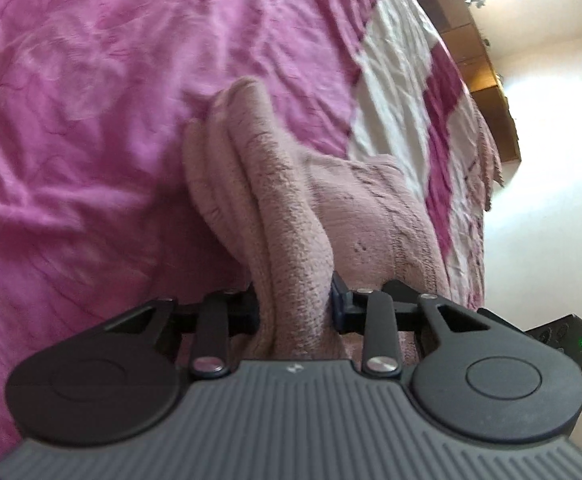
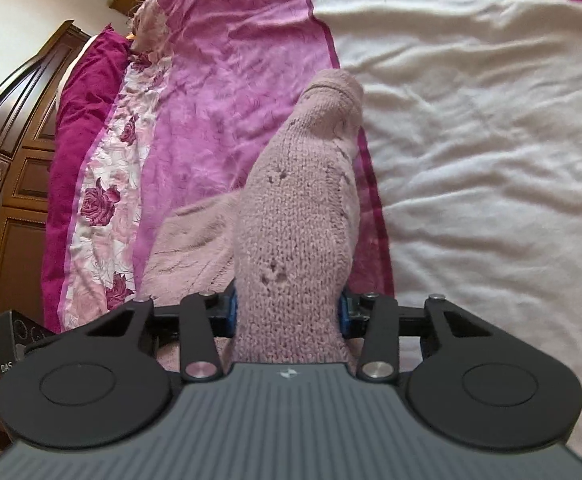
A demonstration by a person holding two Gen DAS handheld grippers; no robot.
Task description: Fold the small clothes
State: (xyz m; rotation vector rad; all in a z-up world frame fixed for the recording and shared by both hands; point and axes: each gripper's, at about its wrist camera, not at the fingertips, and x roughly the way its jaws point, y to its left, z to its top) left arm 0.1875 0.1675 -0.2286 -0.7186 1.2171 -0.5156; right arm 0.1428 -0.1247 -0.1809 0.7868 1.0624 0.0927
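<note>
Left wrist: gripper point(image 1: 295, 308) tips hidden by knit point(image 1: 291, 208).

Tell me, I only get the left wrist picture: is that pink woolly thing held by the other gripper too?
Observer: Yes. The right gripper is shut on the pink knit garment, which bunches between its blue pads.
Operator: What lies beyond it there?
Observer: A wide white patch of the bedspread.
Operator: Any furniture?
Observer: A dark carved wooden headboard at that picture's left edge, with a magenta pillow beside it.
</note>
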